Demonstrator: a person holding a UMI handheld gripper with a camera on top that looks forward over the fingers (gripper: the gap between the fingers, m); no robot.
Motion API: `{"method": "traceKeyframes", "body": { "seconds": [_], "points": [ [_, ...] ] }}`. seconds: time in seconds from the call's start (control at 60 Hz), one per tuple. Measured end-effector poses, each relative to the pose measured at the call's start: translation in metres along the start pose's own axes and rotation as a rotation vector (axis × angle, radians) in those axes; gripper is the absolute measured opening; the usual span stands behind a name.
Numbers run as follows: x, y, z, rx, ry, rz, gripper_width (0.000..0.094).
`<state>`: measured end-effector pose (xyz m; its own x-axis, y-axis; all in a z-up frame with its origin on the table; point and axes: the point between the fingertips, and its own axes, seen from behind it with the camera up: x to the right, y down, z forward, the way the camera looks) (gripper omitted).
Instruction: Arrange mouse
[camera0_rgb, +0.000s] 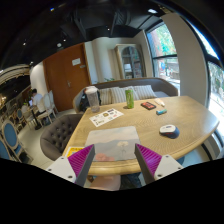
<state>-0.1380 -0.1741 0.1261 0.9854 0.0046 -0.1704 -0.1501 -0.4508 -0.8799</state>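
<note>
A small dark rounded mouse lies on the wooden oval table, beyond my fingers and to their right. A pale grey rectangular mat lies near the table's front edge, just ahead of my fingers. My gripper is open and empty, above the front edge of the table. Its magenta pads stand wide apart with nothing between them.
A printed sheet, a white cup, a green bottle, a brown item and a small teal item are farther back on the table. A grey chair stands to the left and a sofa behind.
</note>
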Motion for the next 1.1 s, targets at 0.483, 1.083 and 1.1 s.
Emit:
{"method": "traceKeyframes", "body": {
  "seconds": [0.483, 1.083, 1.1],
  "points": [
    [0.120, 0.017, 0.033, -0.011, 0.159, -0.067, 0.0832],
    [0.306, 0.014, 0.147, -0.066, 0.306, -0.135, 0.0827],
    [0.303, 0.012, 0.156, -0.066, 0.305, -0.133, 0.0830]
  ]
}}
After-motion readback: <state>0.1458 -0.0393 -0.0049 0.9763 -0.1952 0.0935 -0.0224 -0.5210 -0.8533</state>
